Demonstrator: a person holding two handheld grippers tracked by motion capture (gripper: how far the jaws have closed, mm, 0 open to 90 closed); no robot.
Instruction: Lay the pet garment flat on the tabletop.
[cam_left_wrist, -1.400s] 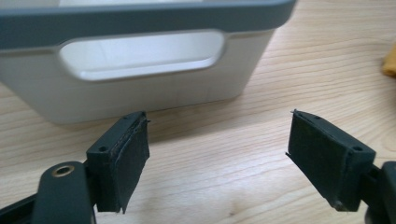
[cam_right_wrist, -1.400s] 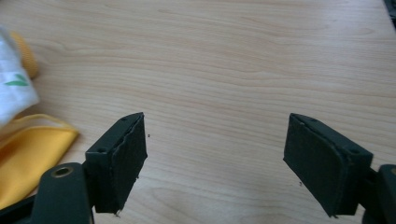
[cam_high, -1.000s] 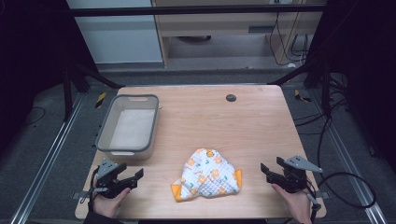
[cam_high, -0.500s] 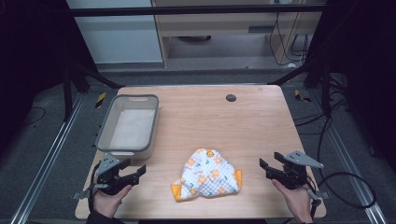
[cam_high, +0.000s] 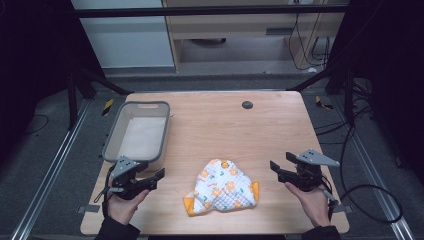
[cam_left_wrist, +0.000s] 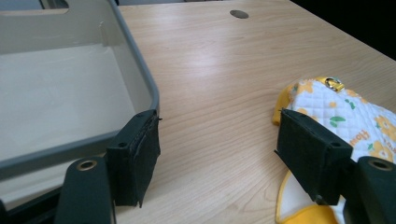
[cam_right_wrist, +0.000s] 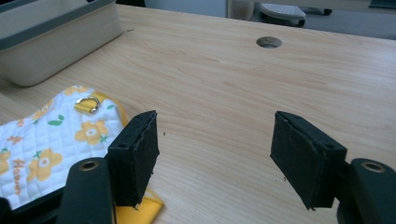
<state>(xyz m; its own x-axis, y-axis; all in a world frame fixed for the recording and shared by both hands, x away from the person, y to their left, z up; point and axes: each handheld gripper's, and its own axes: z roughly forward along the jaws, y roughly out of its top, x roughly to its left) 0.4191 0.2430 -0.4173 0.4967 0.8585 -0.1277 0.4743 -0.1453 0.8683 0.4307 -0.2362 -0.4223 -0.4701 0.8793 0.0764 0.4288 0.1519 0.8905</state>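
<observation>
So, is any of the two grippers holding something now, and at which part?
Nothing is held. The left gripper and right gripper both stand open with bare jaws, on either side of the quilted flower-print cloth.

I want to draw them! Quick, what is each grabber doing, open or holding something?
Left gripper: open, holding nothing; its jaws have just been closing a little.
Right gripper: open, holding nothing.
</observation>
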